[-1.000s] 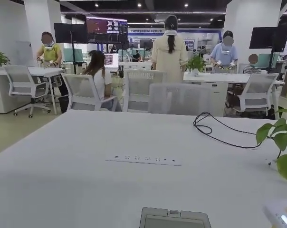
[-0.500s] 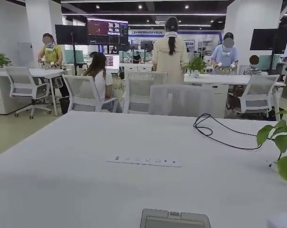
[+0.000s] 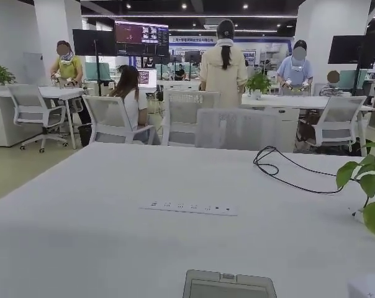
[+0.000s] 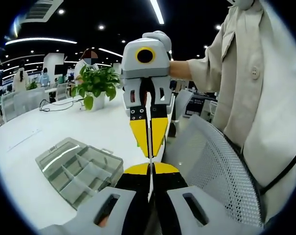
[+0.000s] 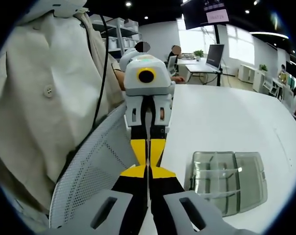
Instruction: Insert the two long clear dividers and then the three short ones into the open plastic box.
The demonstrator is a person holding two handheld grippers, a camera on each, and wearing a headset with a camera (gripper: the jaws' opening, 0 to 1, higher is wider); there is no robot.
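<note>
Workbench: white, plastic box near edge.
Jaws: left gripper, right gripper pressed together, empty.
Technique: separate grippers, spread jaws before reaching.

**Clear box lies open on the white table**

The box is see-through, with a grey-green tint. It lies flat on the table, close to the near edge. Its lid is folded all the way back and lies flat beside the deep half. In both gripper views, thin clear walls cross inside the deep half and split it into small spaces. In the head view, one edge of the box peeks in at the bottom.
</note>
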